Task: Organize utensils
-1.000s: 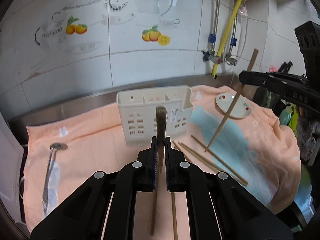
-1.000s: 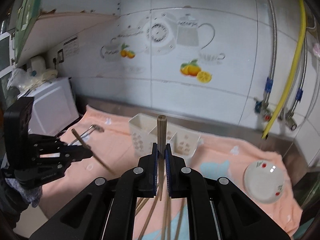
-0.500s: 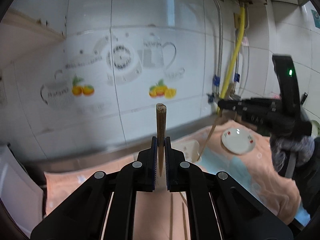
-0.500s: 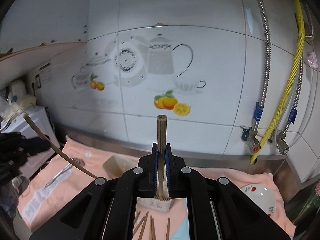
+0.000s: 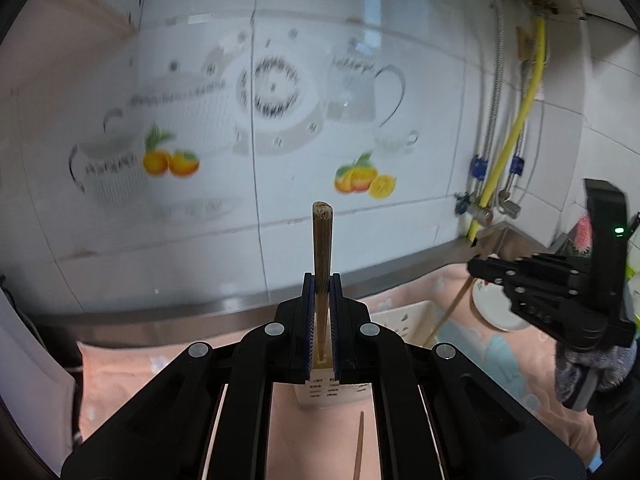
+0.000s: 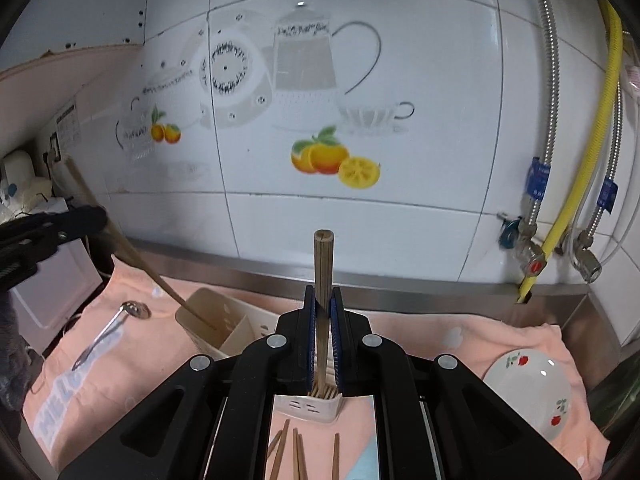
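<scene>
My left gripper (image 5: pixel 322 284) is shut on a brown chopstick (image 5: pixel 322 248) that stands upright, its lower end down in the cream utensil holder (image 5: pixel 332 390). My right gripper (image 6: pixel 323 300) is shut on another chopstick (image 6: pixel 323 268), also upright, its lower end in the holder's (image 6: pixel 224 326) near compartment beside several chopstick ends. In the left wrist view the right gripper (image 5: pixel 480 270) holds its chopstick (image 5: pixel 448 314) slanting into the holder. In the right wrist view the left gripper (image 6: pixel 98 218) holds its chopstick (image 6: pixel 132 258) slanting into the far compartment.
Loose chopsticks (image 6: pixel 298 456) lie on the pink cloth (image 6: pixel 440 336) in front of the holder. A metal spoon (image 6: pixel 110 330) lies at the left. A small flowered dish (image 6: pixel 528 388) sits at the right. Tiled wall, pipes and a yellow hose (image 6: pixel 576 184) stand behind.
Both grippers have turned upright and come in over the holder. The two chopsticks' lower ends have gone down into its compartments.
</scene>
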